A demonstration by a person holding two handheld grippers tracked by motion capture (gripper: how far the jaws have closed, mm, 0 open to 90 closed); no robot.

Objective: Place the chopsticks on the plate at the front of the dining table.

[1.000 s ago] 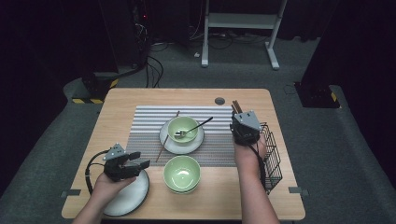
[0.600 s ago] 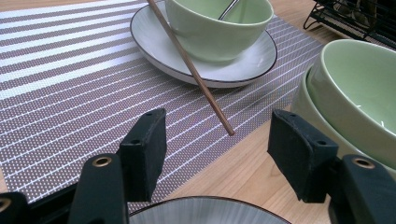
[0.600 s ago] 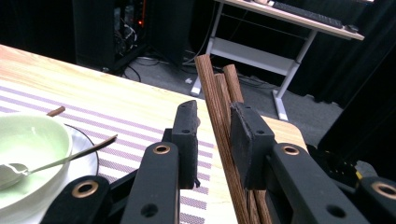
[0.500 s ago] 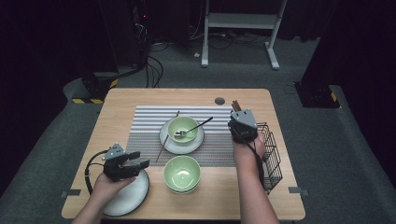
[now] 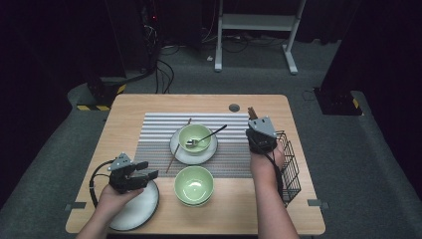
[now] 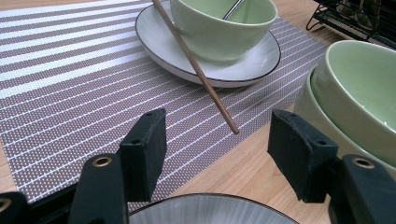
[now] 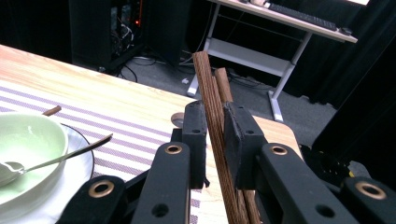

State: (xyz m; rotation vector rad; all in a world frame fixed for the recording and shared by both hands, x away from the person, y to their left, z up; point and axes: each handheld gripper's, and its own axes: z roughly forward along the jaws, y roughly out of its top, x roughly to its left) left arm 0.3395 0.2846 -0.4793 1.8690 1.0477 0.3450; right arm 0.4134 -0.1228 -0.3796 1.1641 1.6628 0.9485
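Chopsticks (image 7: 215,116), brown wood, a pair: held upright between the jaws of the right tool (image 7: 214,122), the ends rising above the jaw tips; the jaws have just been closing and the pads press on the sticks from both sides. In the high view the right tool (image 5: 260,135) stands at the right edge of the striped placemat (image 5: 154,144), with the stick ends (image 5: 251,110) showing beyond it. Wire basket (image 5: 288,164), black: just to the right of this tool, at the bench (image 5: 149,102) edge. Green bowl (image 5: 195,137) on a white plate (image 5: 180,152): to the left of the right tool, on the placemat, a metal spoon (image 5: 206,137) lying in the bowl with its handle toward the tool. Single chopstick (image 6: 196,70): leaning on the plate rim, its near tip on the mat edge ahead of the left tool (image 6: 217,144), between the lines of the two jaws. Left tool (image 5: 142,177): jaws apart, nothing between them, poised over the far rim of a second white plate (image 5: 134,211) at the near left of the bench. Second green bowl (image 5: 194,185), stacked on another: just to the right of the left tool, on bare wood in front of the mat.
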